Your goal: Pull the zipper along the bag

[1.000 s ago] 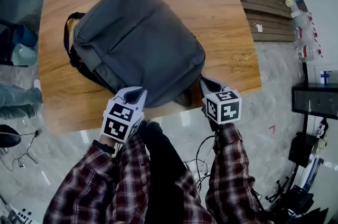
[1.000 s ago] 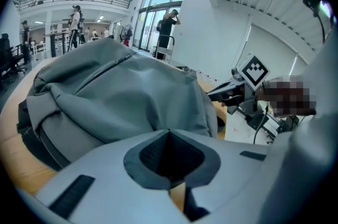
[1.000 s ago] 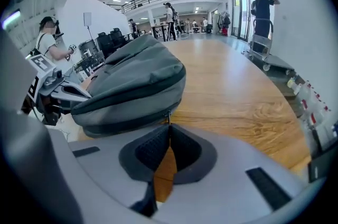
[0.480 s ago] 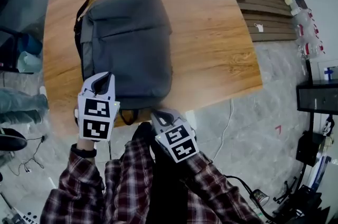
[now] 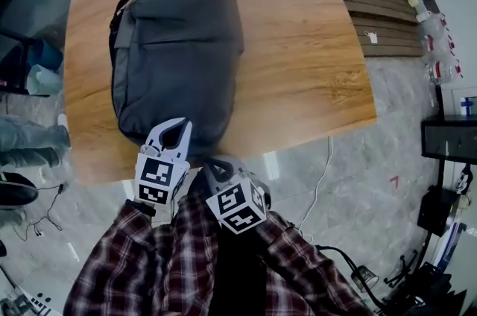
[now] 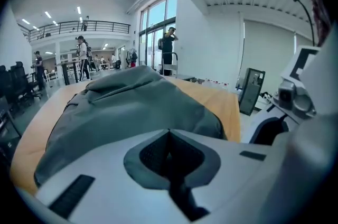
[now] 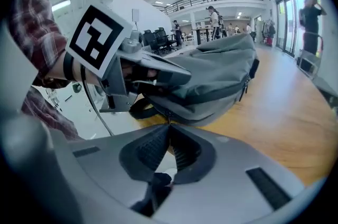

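Note:
A grey backpack (image 5: 179,54) lies flat on the wooden table (image 5: 298,46), its black strap (image 5: 121,0) at the far end. My left gripper (image 5: 181,124) is shut, tips against the bag's near end (image 6: 132,106); I see nothing pinched in it (image 6: 169,131). My right gripper (image 5: 209,161) sits just right of it at the table's near edge. In the right gripper view its jaws (image 7: 169,123) are shut on a small zipper pull (image 7: 168,119) that hangs from the bag's side seam (image 7: 222,75). The left gripper (image 7: 158,76) shows there, lying over the bag.
The table's near edge runs right under both grippers. A wooden pallet (image 5: 380,16) and a black cabinet (image 5: 451,143) stand on the floor to the right. Cables (image 5: 320,180) trail on the floor. People stand far off in the hall (image 6: 82,54).
The bag swung from a diagonal lie to straight along the table's left half. Since half a second ago, both grippers have shifted towards each other along the bag's near end.

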